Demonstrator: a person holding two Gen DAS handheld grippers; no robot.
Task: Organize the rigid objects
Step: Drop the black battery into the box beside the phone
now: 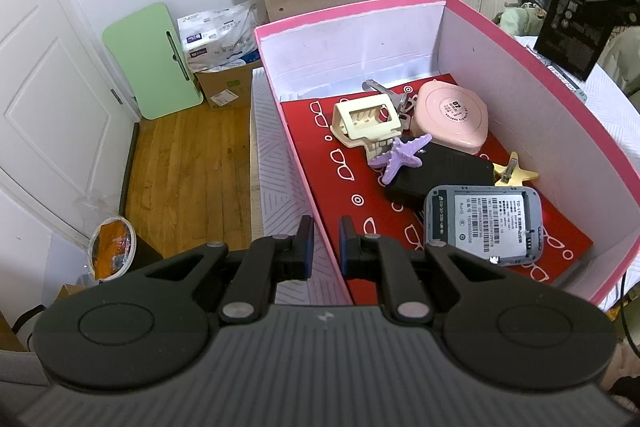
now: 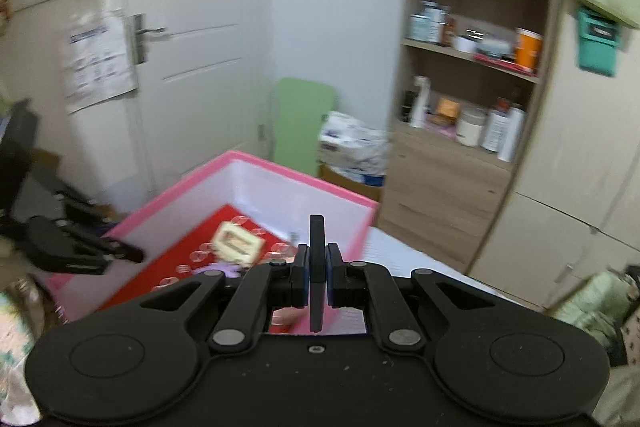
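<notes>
The right claw (image 2: 317, 273) is clamped tight on a thin black slab (image 2: 316, 239) held edge-on, its top poking up past the fingertips; what the slab is cannot be told from this blurred view. It hangs above the near corner of the pink box (image 2: 280, 167), so the step in hand looks like carrying this piece over to drop it in. Ahead of and below the right claw lies the red liner with a cream clip (image 2: 237, 242). The left claw (image 1: 326, 247) is empty, jaws parted a little and straddling the box's near wall (image 1: 320, 239); just beyond it to the right sit a grey device (image 1: 484, 225), a black case (image 1: 440, 173), a purple starfish (image 1: 402, 157) and a pink compact (image 1: 452, 115). The next move likely calls for lowering the slab over bare red liner, then opening.
</notes>
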